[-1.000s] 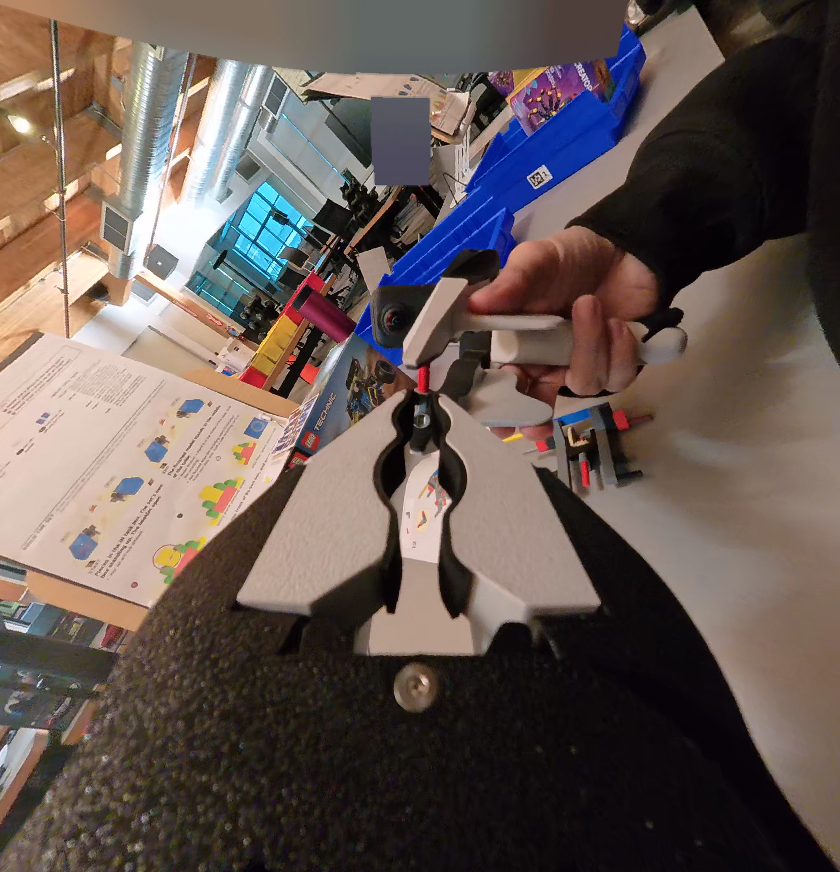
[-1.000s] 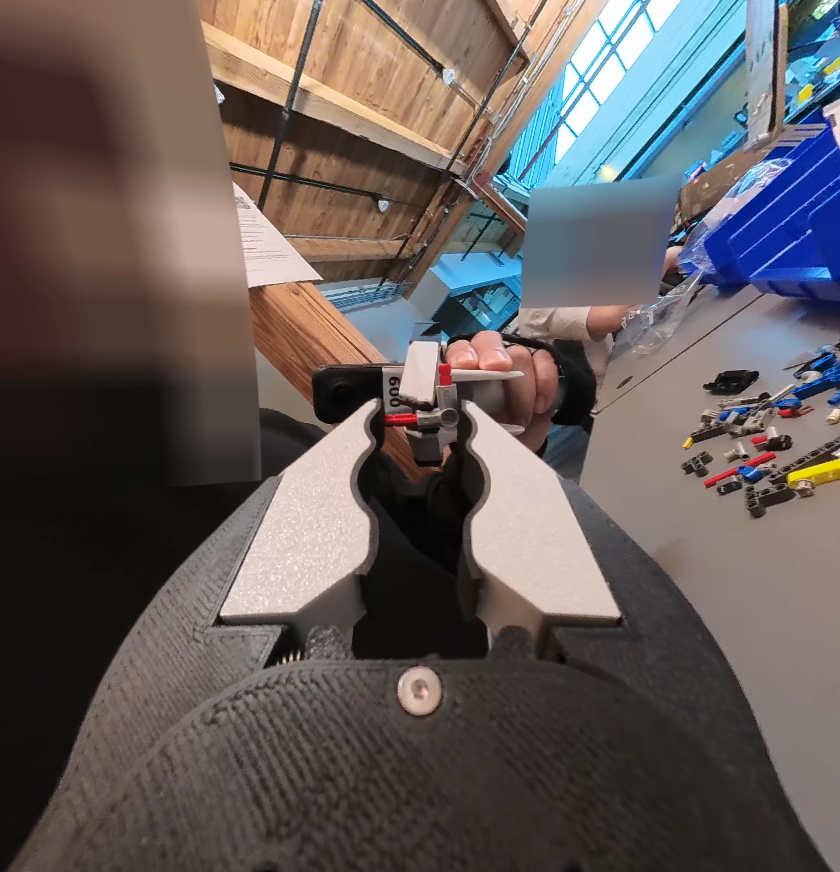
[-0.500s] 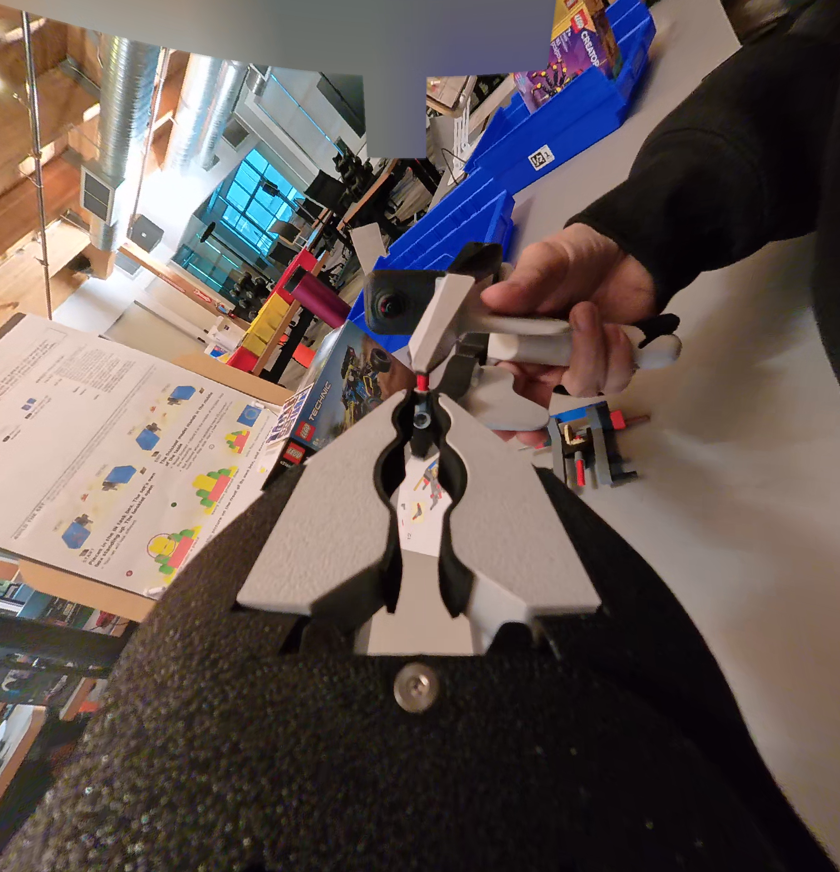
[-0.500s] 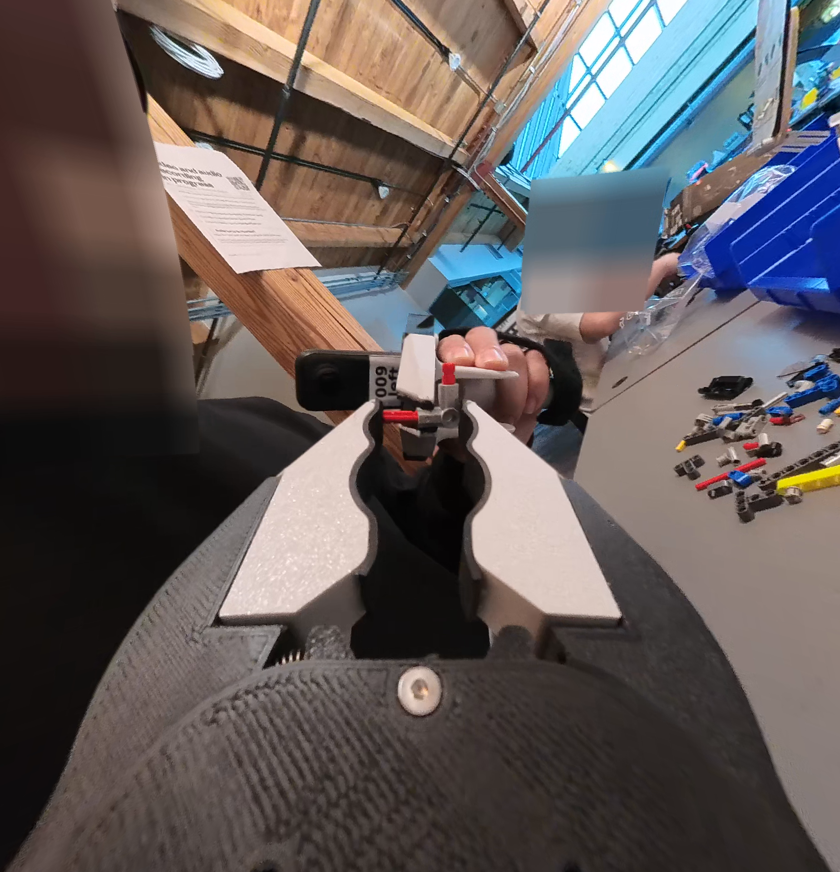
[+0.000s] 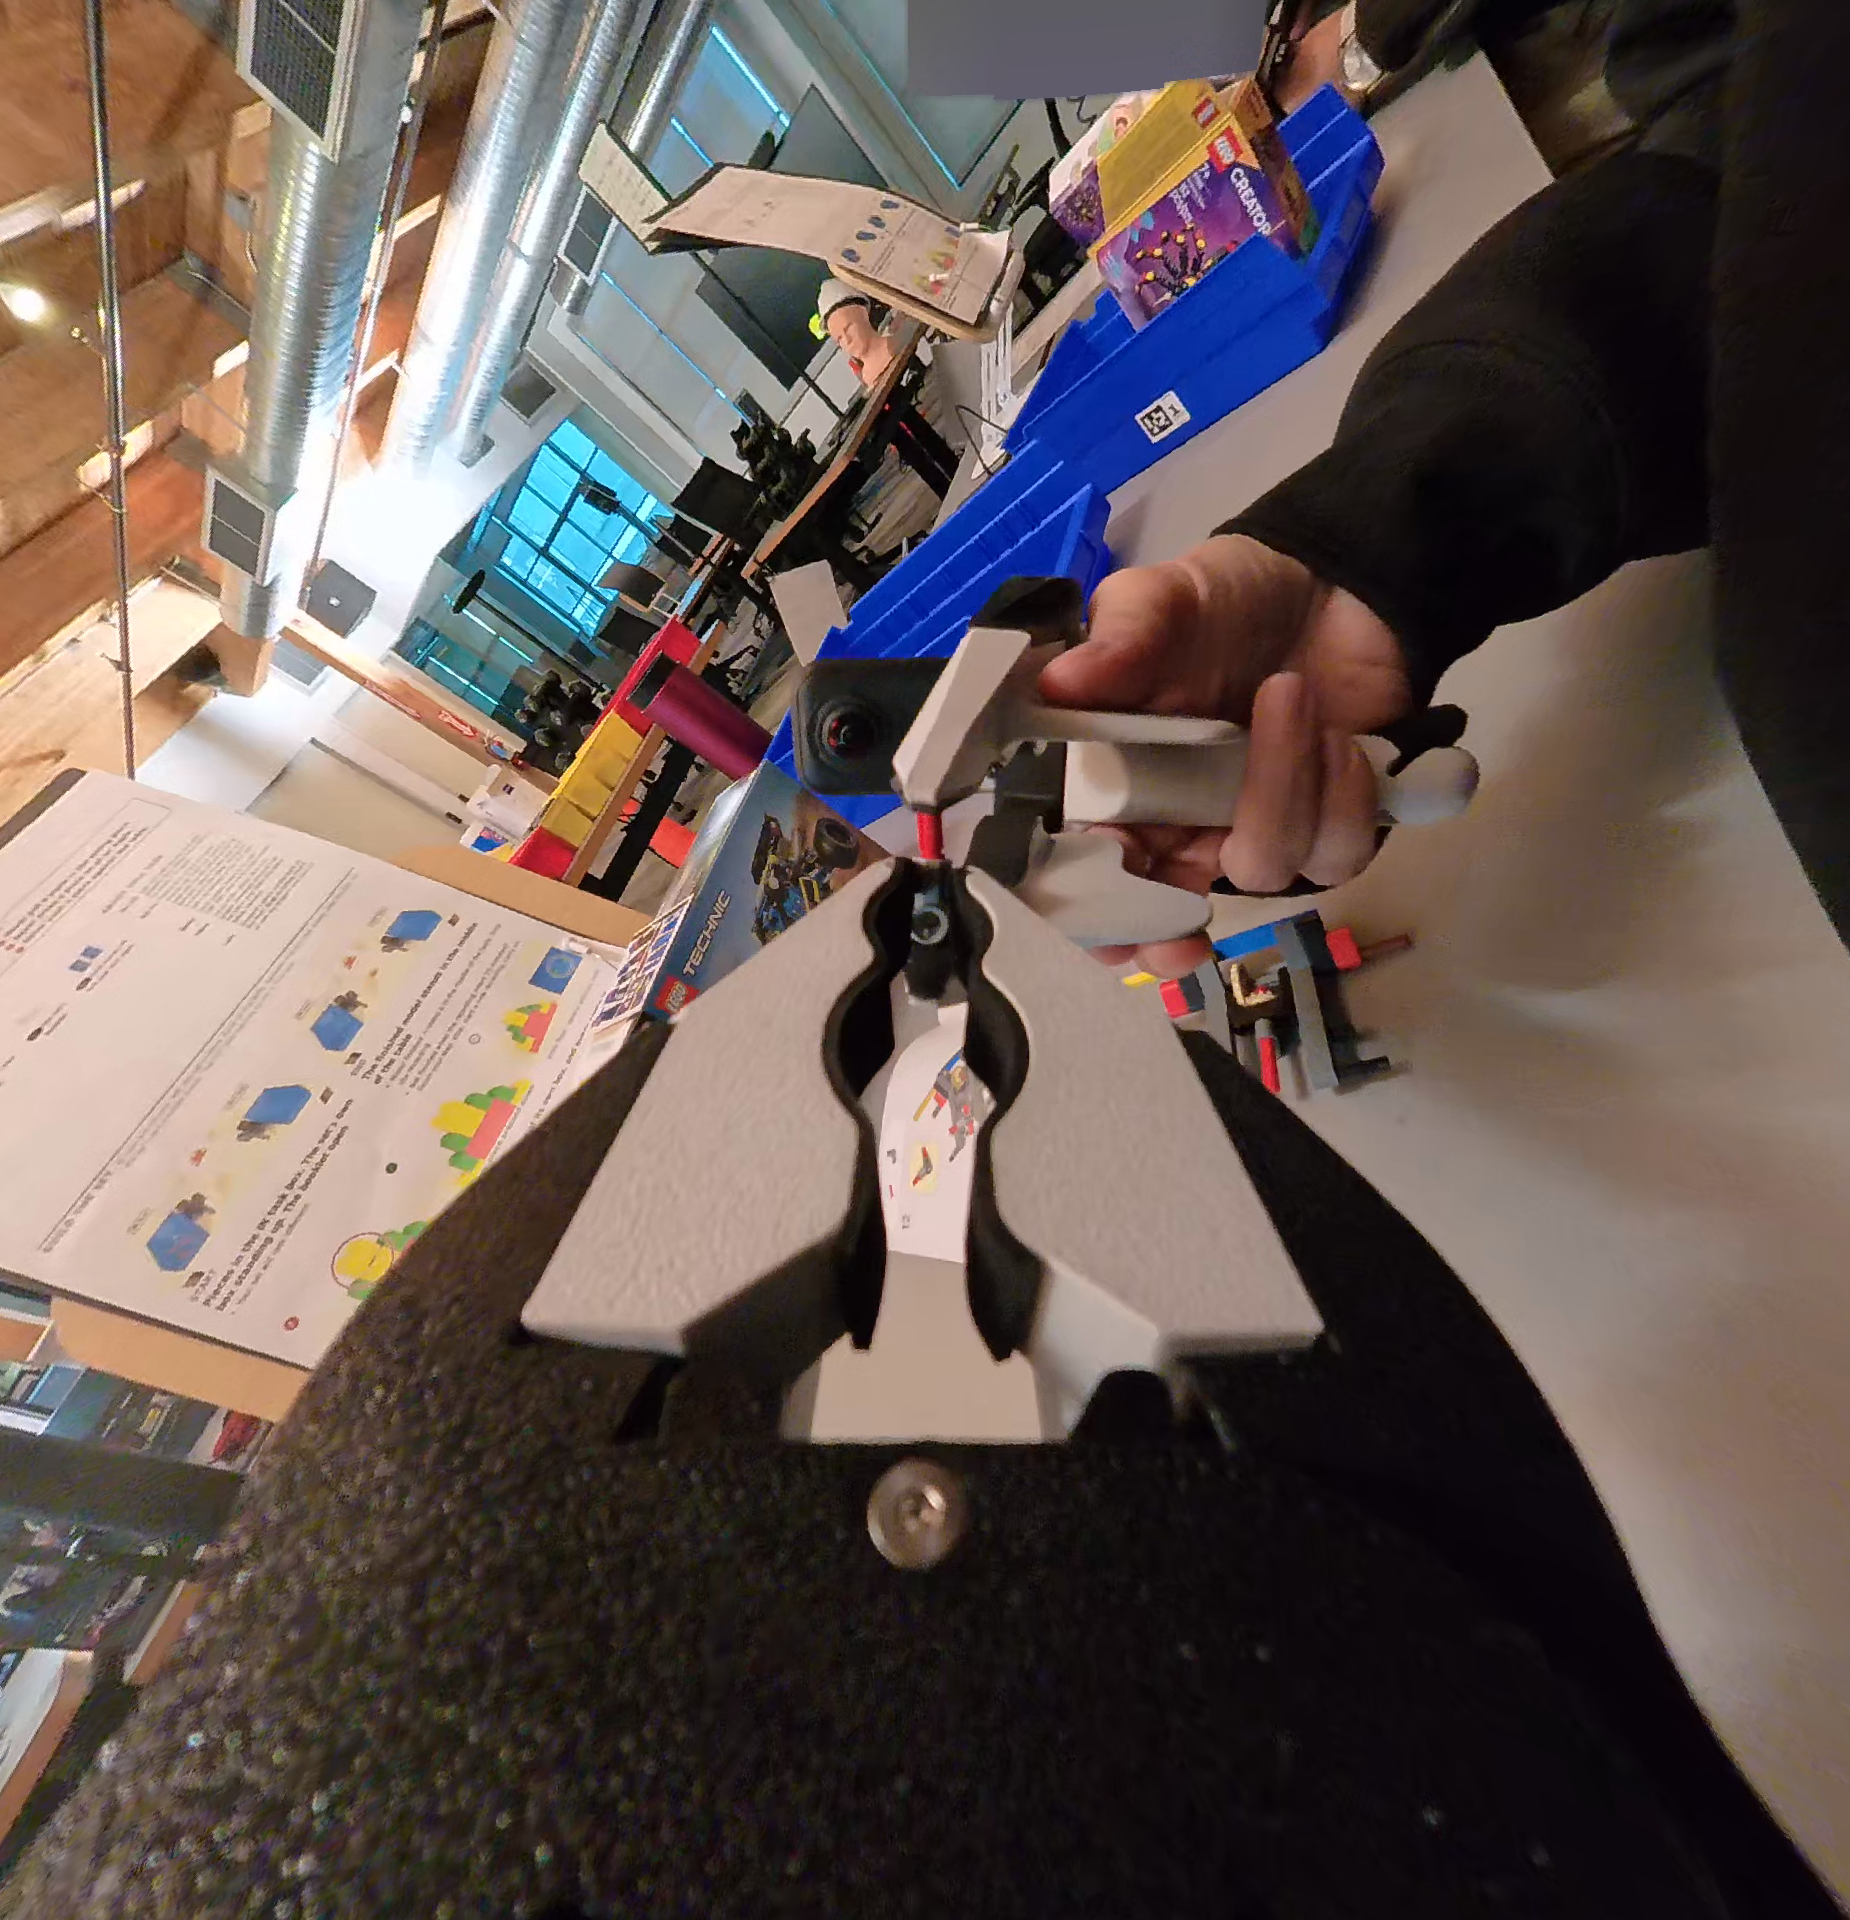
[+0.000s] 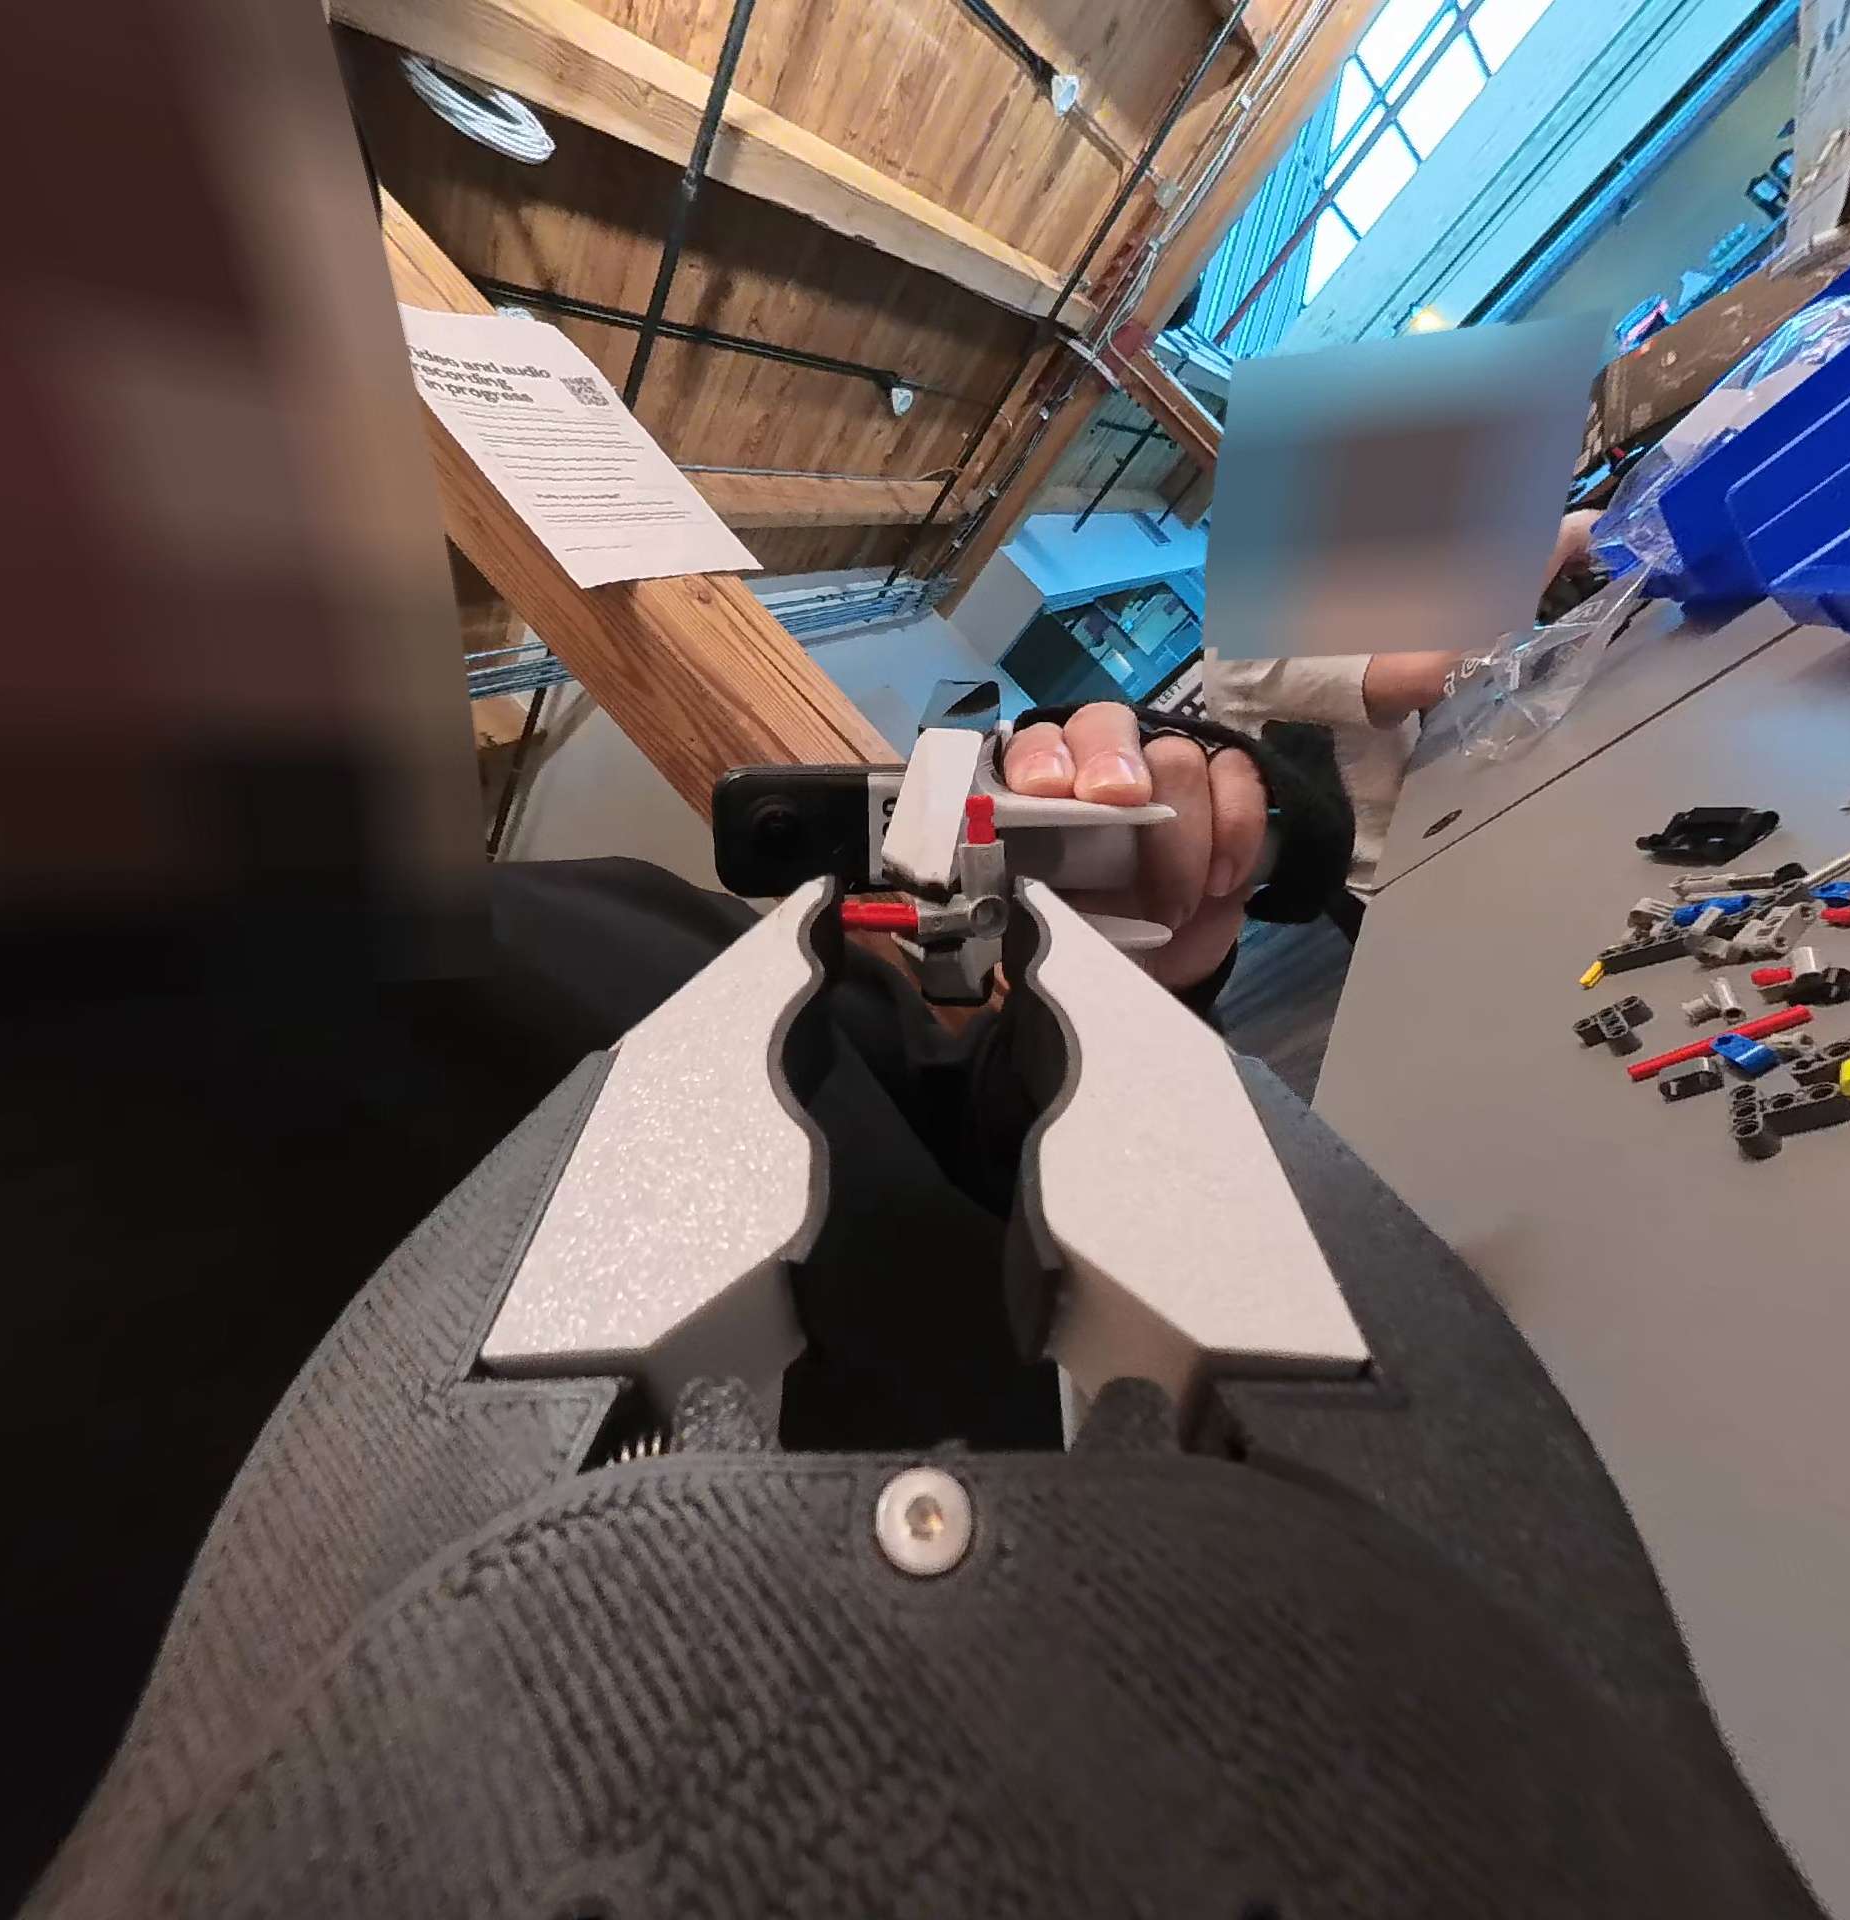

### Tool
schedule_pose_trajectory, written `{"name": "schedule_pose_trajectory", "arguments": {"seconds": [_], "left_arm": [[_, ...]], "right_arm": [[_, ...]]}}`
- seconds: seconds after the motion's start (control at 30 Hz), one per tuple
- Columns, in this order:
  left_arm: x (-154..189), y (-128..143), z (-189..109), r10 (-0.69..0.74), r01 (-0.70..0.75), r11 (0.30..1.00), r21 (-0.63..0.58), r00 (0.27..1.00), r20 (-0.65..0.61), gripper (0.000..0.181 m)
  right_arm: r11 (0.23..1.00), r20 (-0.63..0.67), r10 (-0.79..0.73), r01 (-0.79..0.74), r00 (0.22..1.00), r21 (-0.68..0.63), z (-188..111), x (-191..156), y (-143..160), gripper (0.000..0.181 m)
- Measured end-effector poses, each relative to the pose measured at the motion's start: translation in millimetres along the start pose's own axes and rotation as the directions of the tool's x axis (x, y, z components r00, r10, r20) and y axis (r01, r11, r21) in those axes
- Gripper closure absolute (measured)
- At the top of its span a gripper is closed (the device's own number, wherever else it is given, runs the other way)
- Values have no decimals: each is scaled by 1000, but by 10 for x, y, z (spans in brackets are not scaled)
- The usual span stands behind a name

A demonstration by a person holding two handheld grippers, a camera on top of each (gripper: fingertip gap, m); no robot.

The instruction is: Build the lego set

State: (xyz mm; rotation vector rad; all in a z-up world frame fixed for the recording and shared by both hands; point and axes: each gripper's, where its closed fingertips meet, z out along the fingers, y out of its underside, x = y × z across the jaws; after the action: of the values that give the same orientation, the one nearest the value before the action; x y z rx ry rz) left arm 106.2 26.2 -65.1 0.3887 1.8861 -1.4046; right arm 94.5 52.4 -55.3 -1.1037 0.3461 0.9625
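Two grippers meet in mid-air above the grey table (image 5: 1627,1039), tip to tip. My left gripper (image 5: 929,914) has its jaws pinched tight on a small grey connector (image 5: 933,921), and a red axle (image 5: 929,831) rises from that piece into the tips of my right gripper (image 5: 926,795), where the jaws are clamped on it. From the right wrist view, my right gripper (image 6: 926,914) looks spread at the fingertips, with the grey connector (image 6: 968,914) and a red pin (image 6: 879,914) sitting between them, so the two views disagree on its grip. On the table, a partly built grey, red and blue assembly (image 5: 1285,1003) lies just beside my right hand (image 5: 1222,717). Loose pieces (image 6: 1752,997) are scattered farther along, well apart from the grippers. Blue bins (image 5: 1191,332) stand along the far edge, and an instruction sheet (image 5: 225,1039) leans at the left.
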Motion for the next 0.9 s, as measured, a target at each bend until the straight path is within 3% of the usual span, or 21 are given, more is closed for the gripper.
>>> {"name": "schedule_pose_trajectory", "arguments": {"seconds": [0.47,0.73,0.9], "left_arm": [[22,-78,-6,27,-27,997,77,1000,-1,177],[-2,-58,-5,50,-51,998,40,999,15,177],[1,-60,1,49,-50,998,42,999,20,177]], "right_arm": [[998,98,66,-67,993,7,67,-107,4,151],[997,-1,-70,70,998,-30,76,-54,16,151],[996,-5,-70,70,998,-48,69,-57,20,151]]}}
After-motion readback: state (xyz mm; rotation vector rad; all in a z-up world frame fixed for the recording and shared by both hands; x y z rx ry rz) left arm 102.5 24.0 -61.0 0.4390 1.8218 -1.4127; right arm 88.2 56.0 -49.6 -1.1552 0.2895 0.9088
